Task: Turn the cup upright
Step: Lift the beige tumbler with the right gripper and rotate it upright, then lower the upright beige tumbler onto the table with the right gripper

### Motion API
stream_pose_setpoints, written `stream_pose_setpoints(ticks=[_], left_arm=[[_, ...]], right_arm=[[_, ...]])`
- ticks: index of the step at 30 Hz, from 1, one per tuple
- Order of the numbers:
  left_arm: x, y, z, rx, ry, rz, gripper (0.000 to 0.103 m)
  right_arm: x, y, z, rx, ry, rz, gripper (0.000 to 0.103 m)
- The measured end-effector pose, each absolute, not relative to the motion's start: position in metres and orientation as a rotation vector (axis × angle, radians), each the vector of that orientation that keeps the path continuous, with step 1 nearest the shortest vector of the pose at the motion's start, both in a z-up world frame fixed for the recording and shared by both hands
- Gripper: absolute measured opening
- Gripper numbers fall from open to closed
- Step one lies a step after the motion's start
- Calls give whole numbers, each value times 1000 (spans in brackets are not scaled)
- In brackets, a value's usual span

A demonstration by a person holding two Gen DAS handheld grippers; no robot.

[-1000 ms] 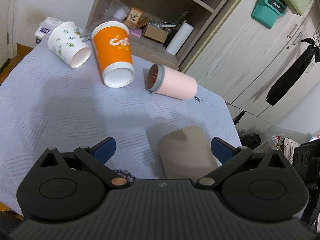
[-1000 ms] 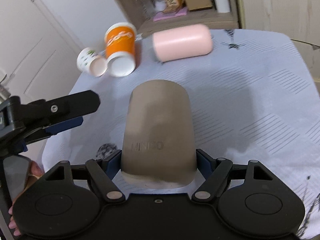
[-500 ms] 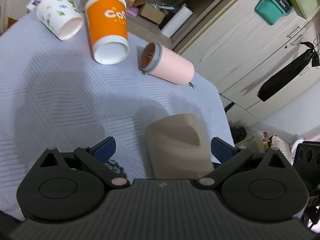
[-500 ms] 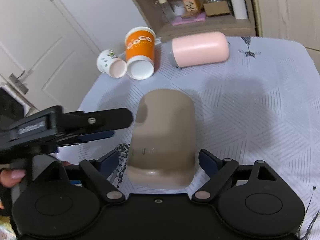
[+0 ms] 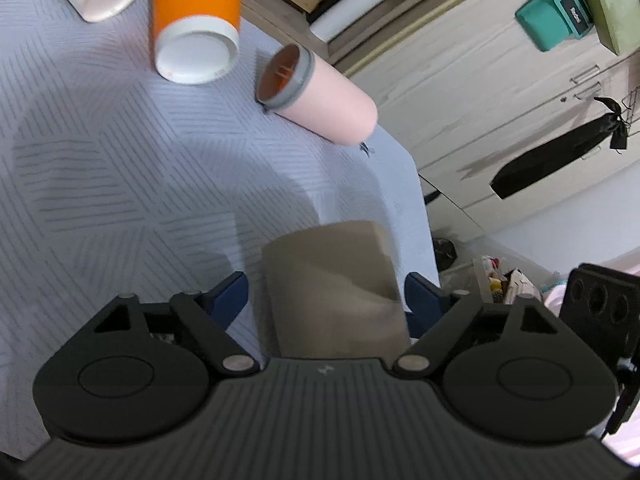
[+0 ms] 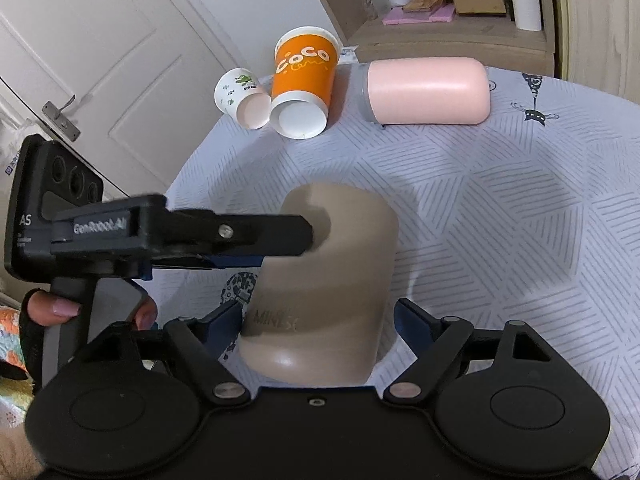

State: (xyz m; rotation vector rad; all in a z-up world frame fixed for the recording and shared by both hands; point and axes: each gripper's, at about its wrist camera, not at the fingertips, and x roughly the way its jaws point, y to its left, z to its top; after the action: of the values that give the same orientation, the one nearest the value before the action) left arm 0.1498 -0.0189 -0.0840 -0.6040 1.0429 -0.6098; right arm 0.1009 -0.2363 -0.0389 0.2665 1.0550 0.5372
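A taupe cup [image 6: 324, 300] is held off the table, its closed base pointing away from the right wrist camera. My right gripper [image 6: 318, 316] is shut on its rim end. My left gripper [image 5: 326, 298] is open, its blue pads either side of the same cup [image 5: 332, 292] with gaps showing. In the right wrist view the left gripper's fingers [image 6: 240, 236] reach in from the left across the cup's upper side. An orange cup [image 6: 304, 84], a small white cup [image 6: 242, 98] and a pink tumbler [image 6: 426, 92] lie on their sides at the far edge.
The table wears a pale lilac patterned cloth [image 6: 500, 208]. An open shelf unit [image 6: 452, 8] stands behind it, wooden cupboards [image 5: 500, 92] to the right and a white door [image 6: 92, 52] to the left. The table's right edge [image 5: 424, 216] drops to floor clutter.
The taupe cup has been lifted off the cloth and tilted up in my right gripper. My left gripper has moved in until its fingers straddle the cup.
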Motion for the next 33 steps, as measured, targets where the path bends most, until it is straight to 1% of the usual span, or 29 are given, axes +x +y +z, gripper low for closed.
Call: stream_pose_setpoints(ticks=[1,2,8,10,14,19,24,33], left_arm=[[150,-21,-84,-607,1048,-617,76],[150,-23,-85,-607,1052,-622,75],[148,-24,-88,-617,1047,-618,76],[149,-24,-91,-635,1062,-621,78],[149,-27,-94,-650,1064,-620,77],[140,-33,-87,-582,1014,-634,76],[123,-38,-76,-491,949,-663,76],[86,-39,-63,-357,846,-723,76]], right_arm=[[102,-237,-39,269,1057,544,84],[102,-238,-38,272,1059,550,83],[103,-241,-40,293,1067,556,83],[103,-242,-40,301,1070,558,83],[104,-244,-42,317,1077,558,83],[102,-248,-43,340,1067,559,83],[89,-245,-39,302,1022,563,83],[44,-236,-33,200,888,534,82]])
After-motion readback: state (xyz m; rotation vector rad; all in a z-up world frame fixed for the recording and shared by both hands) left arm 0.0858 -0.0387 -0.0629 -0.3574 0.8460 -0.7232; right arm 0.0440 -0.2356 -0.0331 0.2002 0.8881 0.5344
